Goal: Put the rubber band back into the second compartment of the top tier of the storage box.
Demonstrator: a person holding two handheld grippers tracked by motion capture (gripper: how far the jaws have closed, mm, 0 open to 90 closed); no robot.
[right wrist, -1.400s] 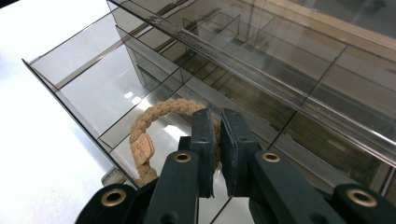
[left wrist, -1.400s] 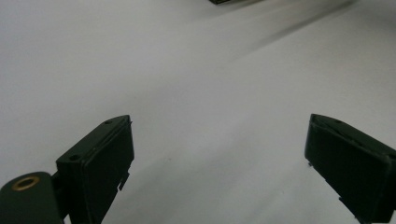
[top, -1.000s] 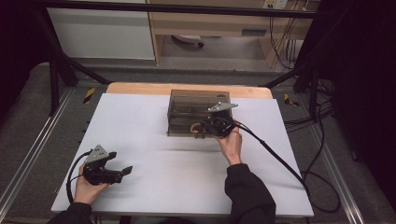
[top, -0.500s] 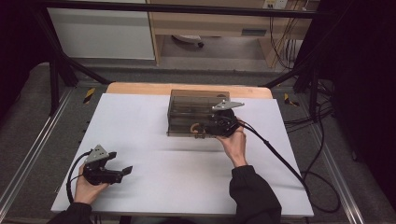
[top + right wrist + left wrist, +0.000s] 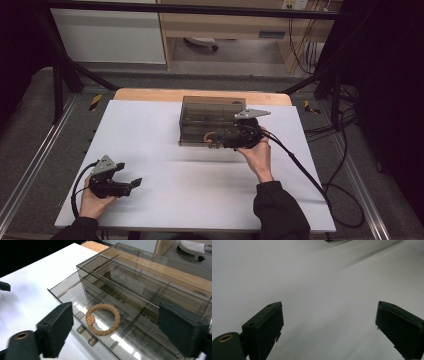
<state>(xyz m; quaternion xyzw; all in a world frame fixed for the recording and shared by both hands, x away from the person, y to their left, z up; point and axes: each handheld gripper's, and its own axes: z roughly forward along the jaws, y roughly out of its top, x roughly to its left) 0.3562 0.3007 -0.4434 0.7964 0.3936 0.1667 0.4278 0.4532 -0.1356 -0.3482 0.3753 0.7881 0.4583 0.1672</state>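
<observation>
A smoky clear drawer box (image 5: 212, 112) stands at the table's far middle. Its lowest drawer (image 5: 67, 293) is pulled out, and a tan braided ring (image 5: 103, 319) lies flat in it; the ring (image 5: 209, 135) is also a small tan arc in the high view. My right gripper (image 5: 222, 137) hovers at the box's front right, pointing left over the drawer. Its jaws are open wide around nothing, and the right gripper (image 5: 116, 322) looks down on the ring. My left gripper (image 5: 134, 183) rests open at the near left, and the left gripper (image 5: 329, 322) has bare table between its jaws.
White table sheet (image 5: 200, 185) spreads between the two hands. A wooden strip (image 5: 150, 94) runs along the far edge behind the box. The right gripper's cable (image 5: 305, 170) trails off the table's right side. Metal frame rails (image 5: 35, 150) flank the table.
My right gripper and hand have drifted a little to the right along the box's front. The left gripper has stayed put.
</observation>
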